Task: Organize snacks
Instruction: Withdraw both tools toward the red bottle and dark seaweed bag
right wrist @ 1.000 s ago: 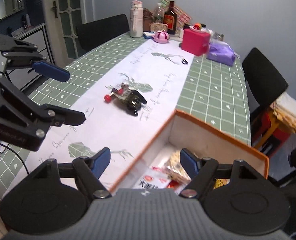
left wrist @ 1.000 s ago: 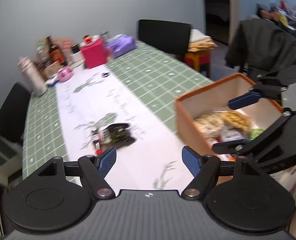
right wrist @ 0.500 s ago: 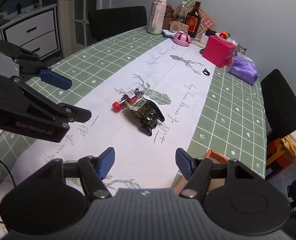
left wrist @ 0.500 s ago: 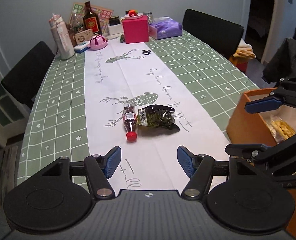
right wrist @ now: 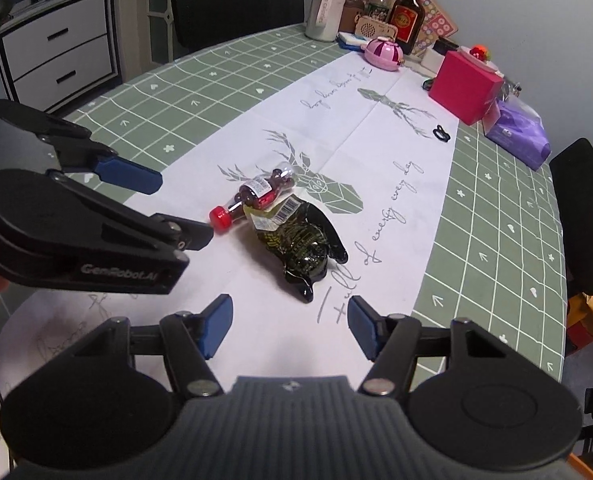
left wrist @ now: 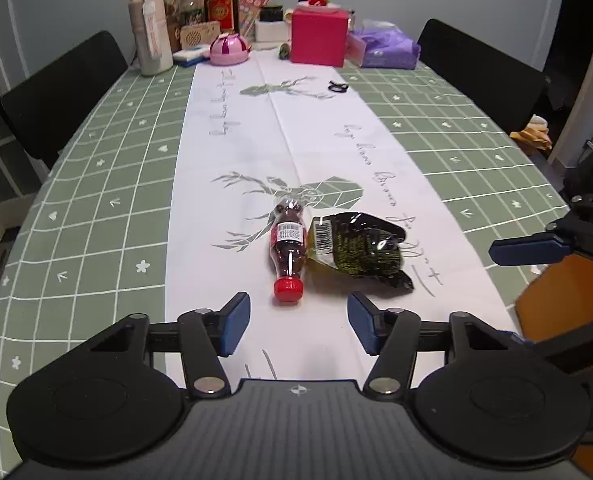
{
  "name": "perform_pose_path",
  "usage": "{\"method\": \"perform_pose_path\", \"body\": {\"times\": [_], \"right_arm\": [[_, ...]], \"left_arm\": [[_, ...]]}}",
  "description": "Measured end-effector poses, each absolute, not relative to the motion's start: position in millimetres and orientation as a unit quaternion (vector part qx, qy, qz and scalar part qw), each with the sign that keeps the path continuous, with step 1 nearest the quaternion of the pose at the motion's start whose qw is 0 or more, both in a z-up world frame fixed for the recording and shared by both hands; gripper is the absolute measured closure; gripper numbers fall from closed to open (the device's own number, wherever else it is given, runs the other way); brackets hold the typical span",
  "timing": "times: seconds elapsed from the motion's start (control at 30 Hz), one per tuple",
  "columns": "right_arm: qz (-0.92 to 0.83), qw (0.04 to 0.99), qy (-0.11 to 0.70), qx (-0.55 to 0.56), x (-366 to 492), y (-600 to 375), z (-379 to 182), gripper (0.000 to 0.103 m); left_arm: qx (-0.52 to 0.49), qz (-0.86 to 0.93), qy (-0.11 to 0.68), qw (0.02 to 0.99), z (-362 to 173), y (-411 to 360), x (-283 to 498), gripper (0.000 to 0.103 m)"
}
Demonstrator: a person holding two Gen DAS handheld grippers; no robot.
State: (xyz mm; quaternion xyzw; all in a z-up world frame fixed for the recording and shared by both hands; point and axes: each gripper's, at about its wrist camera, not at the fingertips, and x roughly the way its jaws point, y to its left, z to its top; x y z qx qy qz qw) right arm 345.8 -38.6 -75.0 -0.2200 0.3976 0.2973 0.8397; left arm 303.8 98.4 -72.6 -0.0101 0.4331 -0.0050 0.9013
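Note:
A small bottle-shaped candy pack with a red cap [left wrist: 289, 245] [right wrist: 252, 197] lies on the white runner, cap toward me. Touching its right side lies a dark green snack pouch [left wrist: 356, 249] [right wrist: 299, 240]. My left gripper [left wrist: 299, 327] hovers just short of the red cap, its jaws closing with nothing between them. My right gripper [right wrist: 288, 330] hangs in front of the pouch, jaws also closing on nothing. Each gripper shows in the other's view: the right one [left wrist: 544, 246] at the right edge, the left one [right wrist: 152, 204] at the left. An orange box [left wrist: 568, 300] stands at the right.
The far end of the green checked table [left wrist: 96, 184] holds a pink box [left wrist: 317, 38], a purple tissue pack [left wrist: 388, 49], a brown bottle [left wrist: 221, 2], a white tumbler [left wrist: 149, 30] and a pink bowl [left wrist: 229, 50]. A black hair tie [left wrist: 338, 87] lies on the runner. Black chairs [left wrist: 60, 92] flank the table.
Both grippers swung away from the orange box and dropped toward the bottle and pouch, which now sit close in front. Both pairs of jaws have narrowed.

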Motion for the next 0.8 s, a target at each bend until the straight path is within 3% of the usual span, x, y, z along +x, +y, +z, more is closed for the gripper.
{"method": "perform_pose_path", "body": {"times": [0.57,0.8], "right_arm": [[0.262,0.822,0.443,-0.244,398.7,1.7,-116.3,0.042],[0.267,0.82,0.442,-0.247,404.2,9.7,-125.8,0.054]], "left_arm": [[-0.053,0.007,0.441,0.896,-110.2,113.6,339.4,0.046],[-0.061,0.002,0.444,0.894,-115.2,114.4,345.0,0.058]]}}
